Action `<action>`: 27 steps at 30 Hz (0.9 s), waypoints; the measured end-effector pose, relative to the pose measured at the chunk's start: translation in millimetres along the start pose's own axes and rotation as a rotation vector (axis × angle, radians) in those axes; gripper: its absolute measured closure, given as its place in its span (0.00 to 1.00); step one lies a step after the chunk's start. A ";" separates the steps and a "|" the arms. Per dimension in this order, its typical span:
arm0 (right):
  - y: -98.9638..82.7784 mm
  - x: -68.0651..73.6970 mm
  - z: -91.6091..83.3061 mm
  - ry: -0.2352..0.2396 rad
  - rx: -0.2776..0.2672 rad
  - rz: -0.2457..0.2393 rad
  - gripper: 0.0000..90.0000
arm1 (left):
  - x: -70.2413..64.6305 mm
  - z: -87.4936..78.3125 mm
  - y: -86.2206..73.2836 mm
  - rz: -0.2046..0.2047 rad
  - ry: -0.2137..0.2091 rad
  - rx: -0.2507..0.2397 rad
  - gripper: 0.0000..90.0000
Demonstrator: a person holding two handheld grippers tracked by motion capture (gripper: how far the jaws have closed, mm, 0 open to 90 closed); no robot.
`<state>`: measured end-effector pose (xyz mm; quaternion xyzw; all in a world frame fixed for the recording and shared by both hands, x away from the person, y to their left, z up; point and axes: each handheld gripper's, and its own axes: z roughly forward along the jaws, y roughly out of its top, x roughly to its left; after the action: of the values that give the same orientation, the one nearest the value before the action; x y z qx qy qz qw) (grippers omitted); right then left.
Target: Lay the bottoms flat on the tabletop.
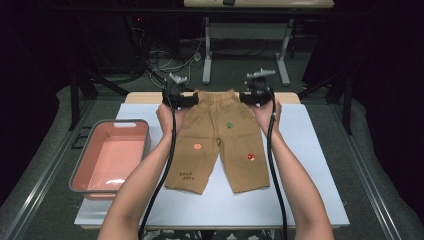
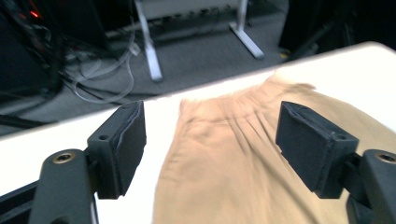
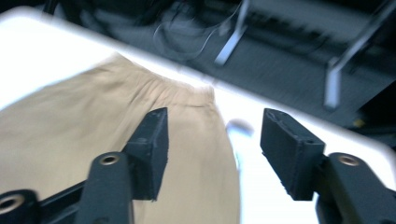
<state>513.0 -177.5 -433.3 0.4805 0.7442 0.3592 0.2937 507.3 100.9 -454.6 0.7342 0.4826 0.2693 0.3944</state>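
I have both forearms stretched forward from the near edge, hands side by side at the far end of the table (image 1: 310, 150); the left gripper (image 1: 178, 98) sits over the left corner of the waistband and the right gripper (image 1: 256, 96) over the right corner, each pointing away from me with its cable trailing back along the arm. The tan trousers (image 1: 220, 145) lie flat in the middle of the white surface, waistband far, legs toward me. In the left gripper view my jaws stand well apart above the cloth, nothing pinched between them; in the right gripper view they are likewise parted, one over the waistband corner, the other over bare table; neither pair presses on the fabric. The waistband lies just short of the far table edge; beyond it the floor drops away to cables and desk legs. A pink basin (image 1: 111, 157) sits at my left, near the trousers' left leg; open white surface lies to my right.
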 end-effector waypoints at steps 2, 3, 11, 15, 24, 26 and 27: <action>-29.2 2.3 0.3 0.053 0.036 0.002 0.42 | -3.6 -2.9 -20.9 -0.002 -0.035 0.022 0.24; -43.5 4.0 -0.2 0.068 0.055 -0.006 0.41 | -6.2 -4.6 -31.3 -0.012 -0.053 0.025 0.23; -130.2 0.5 -10.9 0.159 0.154 0.046 0.39 | -28.8 -26.0 -96.7 0.067 -0.173 0.082 0.19; -151.0 -2.2 -18.1 0.167 0.185 0.064 0.38 | -34.1 -36.9 -118.4 0.115 -0.190 0.102 0.17; -167.0 -1.7 -32.0 0.175 0.220 0.041 0.41 | -34.3 -60.3 -151.2 0.155 -0.248 0.137 0.15; -170.3 -0.5 -32.9 0.171 0.231 0.042 0.44 | -37.2 -65.2 -155.3 0.166 -0.253 0.137 0.15; -171.6 -0.3 -33.4 0.166 0.224 0.030 0.46 | -38.0 -68.1 -157.1 0.178 -0.254 0.138 0.15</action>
<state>400.4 -234.3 -554.4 0.4899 0.7942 0.3165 0.1702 361.7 122.7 -550.0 0.8276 0.3791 0.1746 0.3754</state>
